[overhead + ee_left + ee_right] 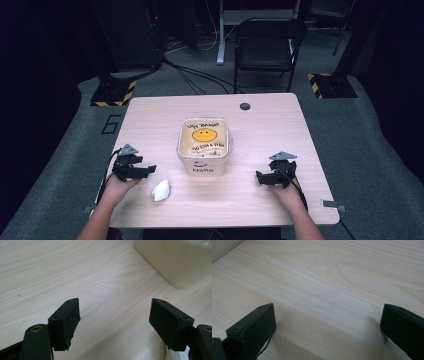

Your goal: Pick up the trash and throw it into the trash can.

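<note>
The crumpled white wad (161, 190) lies on my counter (260, 125) in the lower left-centre of the high view, just below and right of my left tongs (149, 170) and apart from them. In the left gripper view a white scrap of it peeks out at the bottom right edge (175, 355), partly behind the right-hand jaw, so I cannot tell its shape there.

My left tongs hang above the bare wood with their jaws standing apart and nothing between the pads; bare counter shows through the gap. They point toward the middle of the frame in the high view, with my left hand (117, 187) behind them.

Just to the right of the wad, in the centre of the high view, stands the pale tub (204, 165), its front wall printed with "Hello" and a yellow smiley face showing inside it. The same tub's cream wall fills the upper right corner of the left gripper view (175, 262).

Well apart, at the lower right of the high view, my right tongs (260, 176) sit low over the counter in my right hand (282, 192). Their jaws are spread wide in the right gripper view, with plain wood grain between them and nothing gripped.

Beyond the counter, at the top of the high view, a dark chair (267, 45) stands on the grey floor (360, 130).
</note>
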### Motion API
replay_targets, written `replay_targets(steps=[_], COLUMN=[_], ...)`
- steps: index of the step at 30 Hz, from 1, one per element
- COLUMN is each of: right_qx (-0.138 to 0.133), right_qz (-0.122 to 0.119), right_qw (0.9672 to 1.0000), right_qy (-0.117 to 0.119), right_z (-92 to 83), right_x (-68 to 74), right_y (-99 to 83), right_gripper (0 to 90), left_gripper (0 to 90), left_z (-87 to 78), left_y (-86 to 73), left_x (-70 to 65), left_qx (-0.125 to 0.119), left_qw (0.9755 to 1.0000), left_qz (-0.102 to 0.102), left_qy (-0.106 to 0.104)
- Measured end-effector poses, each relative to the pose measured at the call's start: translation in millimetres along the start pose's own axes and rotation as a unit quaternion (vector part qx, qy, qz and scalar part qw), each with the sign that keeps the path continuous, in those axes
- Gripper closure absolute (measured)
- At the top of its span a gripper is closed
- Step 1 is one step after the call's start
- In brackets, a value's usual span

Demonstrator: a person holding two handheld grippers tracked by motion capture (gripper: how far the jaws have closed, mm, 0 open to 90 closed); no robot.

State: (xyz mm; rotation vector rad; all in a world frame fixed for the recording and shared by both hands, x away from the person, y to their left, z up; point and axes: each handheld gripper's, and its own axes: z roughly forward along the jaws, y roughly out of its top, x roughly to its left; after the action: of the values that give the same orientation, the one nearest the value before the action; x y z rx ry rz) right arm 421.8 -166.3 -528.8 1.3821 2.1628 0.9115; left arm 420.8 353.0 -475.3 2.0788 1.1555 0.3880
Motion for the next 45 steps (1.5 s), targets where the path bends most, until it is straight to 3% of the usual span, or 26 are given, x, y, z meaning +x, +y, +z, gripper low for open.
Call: replay_targets(steps=[15,34,36,45], right_qx=[0.000,-0.001,-0.001,0.000], right_qz=[-0.001,-0.003,-0.004,-0.004], right_qw=[1.0000,1.0000,1.0000,1.0000], right_qy=[0.000,0.001,0.002,0.003], right_z=[0.0,0.1,0.1,0.2], right_x=[-0.1,-0.2,-0.3,-0.1], right_y=[0.0,-0.1,0.0,0.2], right_gripper=[0.0,0.0,0.0,0.0], left_gripper=[25.5,27.9,28.5,31.4], left_z=[-14.6,-24.8,-26.3,-24.2], left_y=[3.9,-4.9,-6.2,-10.4], left_x=[-18.8,-33.3,-38.2,-55.0], left_qx=[-0.002,-0.001,-0.002,0.002], left_qw=[0.9997,0.9995,0.9992,0.9978], left_qz=[0.013,0.008,0.021,0.043], left_qy=[-0.019,-0.031,-0.034,-0.050])
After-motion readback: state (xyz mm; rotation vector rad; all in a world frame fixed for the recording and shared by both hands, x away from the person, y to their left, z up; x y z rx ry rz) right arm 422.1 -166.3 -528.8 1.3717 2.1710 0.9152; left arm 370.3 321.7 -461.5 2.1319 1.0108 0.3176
